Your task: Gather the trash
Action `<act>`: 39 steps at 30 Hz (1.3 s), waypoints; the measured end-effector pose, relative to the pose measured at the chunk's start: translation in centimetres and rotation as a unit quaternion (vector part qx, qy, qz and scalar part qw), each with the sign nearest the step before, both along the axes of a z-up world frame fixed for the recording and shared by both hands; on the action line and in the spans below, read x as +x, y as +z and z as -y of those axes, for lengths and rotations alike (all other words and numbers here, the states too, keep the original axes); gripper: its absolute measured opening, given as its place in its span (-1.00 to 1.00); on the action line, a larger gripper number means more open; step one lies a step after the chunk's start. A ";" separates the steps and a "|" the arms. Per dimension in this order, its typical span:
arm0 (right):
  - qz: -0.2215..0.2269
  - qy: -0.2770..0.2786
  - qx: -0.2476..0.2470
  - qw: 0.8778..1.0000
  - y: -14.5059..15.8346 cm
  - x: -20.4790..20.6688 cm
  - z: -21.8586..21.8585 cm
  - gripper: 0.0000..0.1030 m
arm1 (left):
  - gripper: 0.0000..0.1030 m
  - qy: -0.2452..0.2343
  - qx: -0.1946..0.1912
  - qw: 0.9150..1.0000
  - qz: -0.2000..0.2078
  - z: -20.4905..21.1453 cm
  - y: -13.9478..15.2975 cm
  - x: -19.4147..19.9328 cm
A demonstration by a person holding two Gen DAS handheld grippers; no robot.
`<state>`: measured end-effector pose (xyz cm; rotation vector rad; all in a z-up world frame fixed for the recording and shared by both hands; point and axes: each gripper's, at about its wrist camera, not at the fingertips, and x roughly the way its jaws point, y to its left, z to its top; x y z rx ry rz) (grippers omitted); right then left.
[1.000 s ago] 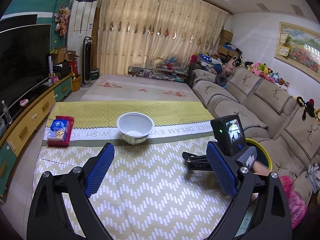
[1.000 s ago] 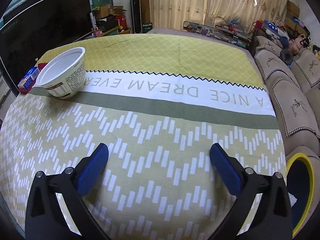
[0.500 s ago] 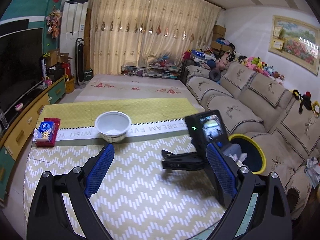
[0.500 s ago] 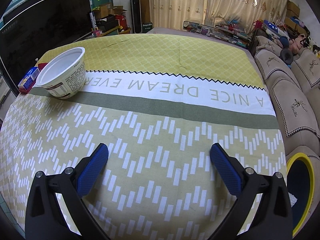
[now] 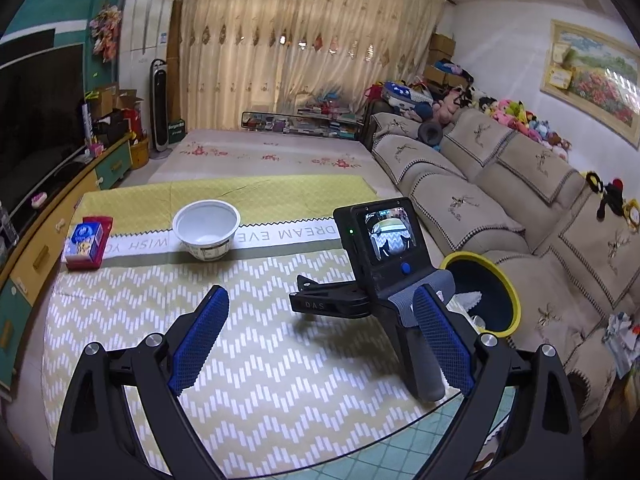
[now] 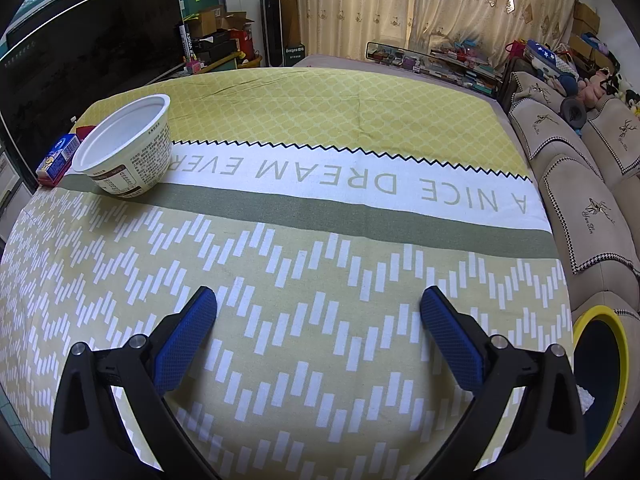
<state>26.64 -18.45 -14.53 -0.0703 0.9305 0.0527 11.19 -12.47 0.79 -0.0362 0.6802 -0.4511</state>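
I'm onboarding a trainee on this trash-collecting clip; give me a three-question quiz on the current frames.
1. True or false: the white bowl lies tipped on its side.
2. What does the left gripper hold? A) the bowl B) nothing C) the blue carton
3. Fill in: the blue carton lies on a ___ packet.

Key: 1 false, it stands upright on the tablecloth. 2 B, its jaws are wide apart; the right gripper is open too. 3 red.

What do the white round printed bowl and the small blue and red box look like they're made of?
White round printed bowl: probably thin paper or plastic with a matte finish, judging by its rolled rim and printed label text. Small blue and red box: likely glossy printed cardboard, with crisp folded edges.
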 end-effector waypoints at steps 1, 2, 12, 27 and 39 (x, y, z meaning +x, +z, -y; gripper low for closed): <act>0.000 0.000 0.000 1.000 0.0 0.0 0.0 0.90 | 0.78 0.004 -0.006 1.000 0.001 -0.3 0.1 -0.1; 0.000 0.000 0.000 1.000 0.0 0.0 0.0 0.90 | 0.78 0.006 -0.007 1.000 0.002 -0.4 0.1 -0.2; 0.000 0.000 0.000 1.000 0.0 0.0 0.0 0.90 | 0.79 0.044 -0.015 0.998 0.041 -6.0 0.4 0.1; 0.000 0.000 0.000 1.000 0.0 0.0 0.0 0.90 | 0.78 0.085 -0.022 0.996 0.017 -10.9 -2.5 1.6; 0.003 0.001 0.001 1.000 0.0 0.0 0.1 0.89 | 0.78 0.086 -0.017 0.996 0.015 -10.8 -3.3 1.1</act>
